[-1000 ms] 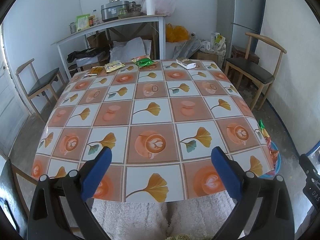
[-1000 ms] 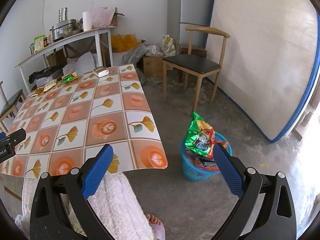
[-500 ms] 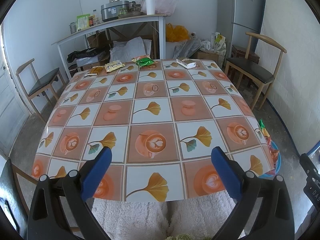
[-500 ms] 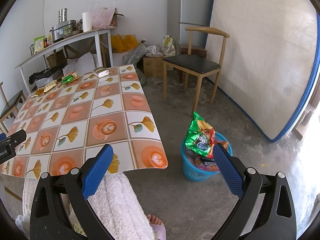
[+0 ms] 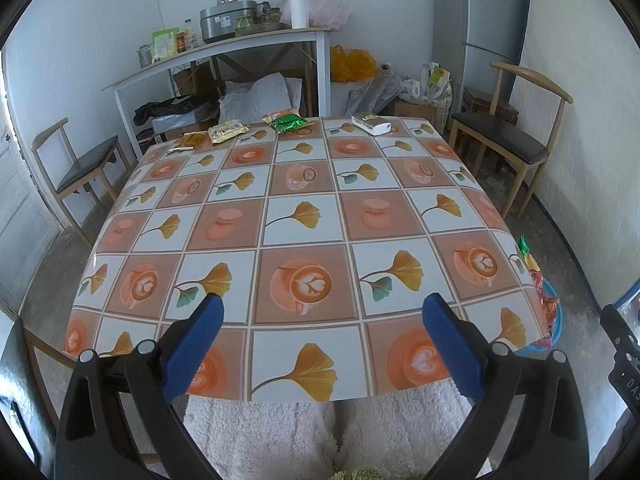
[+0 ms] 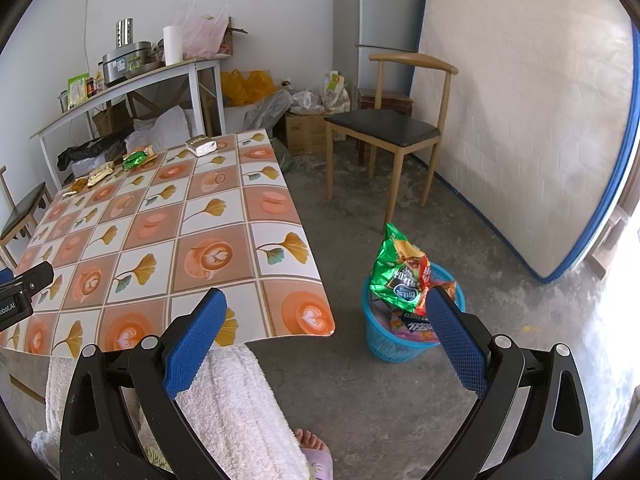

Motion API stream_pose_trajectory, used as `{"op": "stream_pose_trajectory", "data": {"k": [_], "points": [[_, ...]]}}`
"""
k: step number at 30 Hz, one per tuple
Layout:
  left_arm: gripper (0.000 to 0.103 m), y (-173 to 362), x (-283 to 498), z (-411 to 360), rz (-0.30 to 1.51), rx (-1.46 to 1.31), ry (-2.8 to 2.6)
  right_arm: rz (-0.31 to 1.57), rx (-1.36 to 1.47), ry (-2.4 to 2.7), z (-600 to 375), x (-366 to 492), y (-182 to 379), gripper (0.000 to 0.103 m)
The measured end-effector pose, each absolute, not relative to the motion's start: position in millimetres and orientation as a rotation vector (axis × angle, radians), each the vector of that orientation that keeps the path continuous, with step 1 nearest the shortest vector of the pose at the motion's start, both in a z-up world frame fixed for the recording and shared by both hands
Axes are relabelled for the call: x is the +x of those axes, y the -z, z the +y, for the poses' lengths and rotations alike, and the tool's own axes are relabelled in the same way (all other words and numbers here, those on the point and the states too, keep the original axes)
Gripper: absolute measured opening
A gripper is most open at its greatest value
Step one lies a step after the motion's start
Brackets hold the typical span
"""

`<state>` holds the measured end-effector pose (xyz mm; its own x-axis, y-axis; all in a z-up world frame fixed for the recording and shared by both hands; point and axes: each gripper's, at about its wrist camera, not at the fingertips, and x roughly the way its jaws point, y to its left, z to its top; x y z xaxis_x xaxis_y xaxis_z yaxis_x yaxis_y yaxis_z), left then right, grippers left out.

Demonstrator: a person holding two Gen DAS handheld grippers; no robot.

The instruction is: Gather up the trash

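Observation:
Several snack wrappers lie along the far edge of the patterned table (image 5: 304,216): a green packet (image 5: 289,123), a yellow packet (image 5: 228,131), a white packet (image 5: 372,123) and an orange one (image 5: 191,140). My left gripper (image 5: 320,344) is open over the near table edge, holding nothing. My right gripper (image 6: 326,340) is open above the floor, right of the table (image 6: 168,240). A blue basket (image 6: 394,332) on the floor holds a green chip bag (image 6: 394,268) and other wrappers. The same packets show in the right wrist view: green (image 6: 135,159), white (image 6: 201,145), yellow (image 6: 100,176).
Wooden chairs stand at the right (image 5: 516,136) and the left (image 5: 76,168) of the table. A white side table (image 5: 224,52) with kitchen items, bags and a fridge (image 5: 492,12) line the back wall. The person's white-clad legs (image 6: 232,408) and foot (image 6: 316,448) are below me.
Nothing has visibly changed; both grippers stay open in about the same place.

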<state>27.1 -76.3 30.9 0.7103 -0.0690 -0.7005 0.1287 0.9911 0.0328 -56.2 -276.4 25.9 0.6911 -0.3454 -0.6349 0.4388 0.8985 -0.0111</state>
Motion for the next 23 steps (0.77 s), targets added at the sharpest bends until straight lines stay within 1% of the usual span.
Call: {"op": "stream_pose_trajectory", "data": {"k": [23], "points": [[0.097,-31.5,27.6,-77.1,0.775,0.082,0.110,0.679,0.149,0.440,-277.1,-56.8,-25.3,0.096]]}}
